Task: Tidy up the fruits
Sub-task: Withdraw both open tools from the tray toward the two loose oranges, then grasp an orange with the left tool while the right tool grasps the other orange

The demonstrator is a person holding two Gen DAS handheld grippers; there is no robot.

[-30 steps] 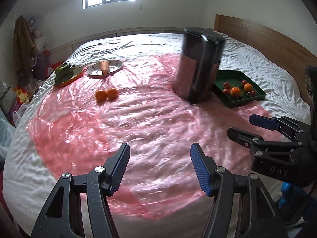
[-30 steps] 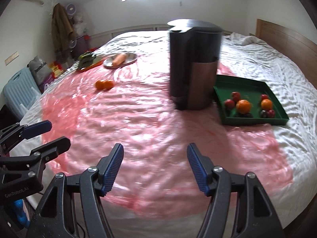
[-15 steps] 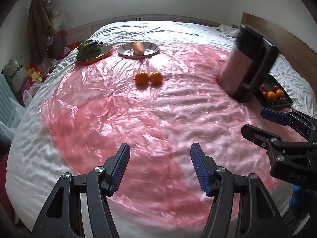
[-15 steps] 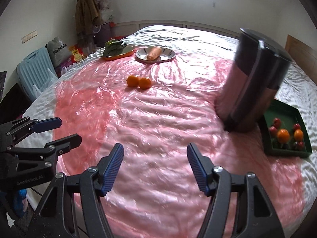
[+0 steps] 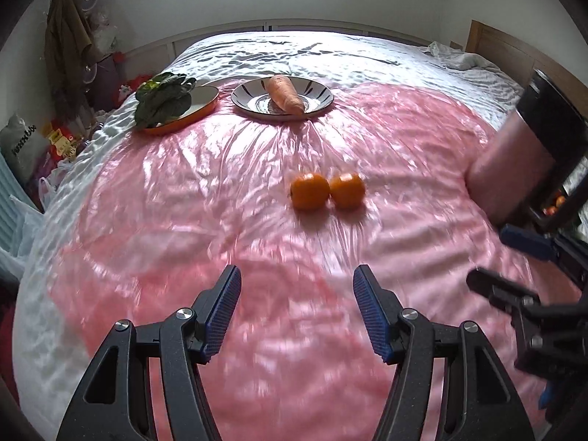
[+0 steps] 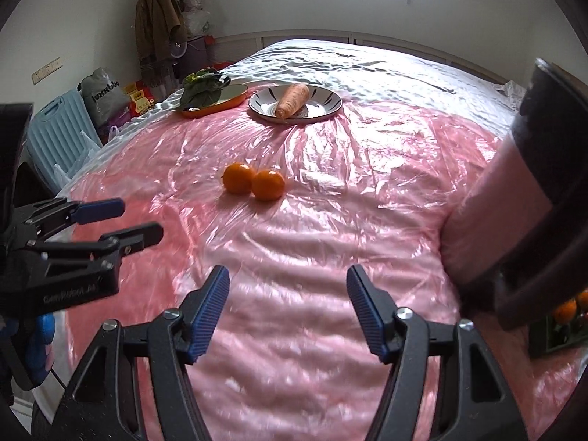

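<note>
We are holding the left gripper (image 5: 297, 314) and right gripper (image 6: 287, 312) apart and empty, two oranges (image 5: 326, 191) touching mid-bed on pink plastic sheet (image 5: 220, 202), well beyond both.

2 oranges (image 5: 327, 191), 1 carrot (image 5: 284, 94), 2 plates (image 5: 316, 90)

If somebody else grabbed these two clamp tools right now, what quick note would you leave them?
Left gripper: open, empty. Right gripper: open, empty.
Two oranges lie touching on the pink sheet, ahead of both grippers.
Green tray, behind the dark canister, already holds some fruit.
Carrot and leafy greens sit on their own plates.
Left: probably moving the oranges to the tray.
</note>
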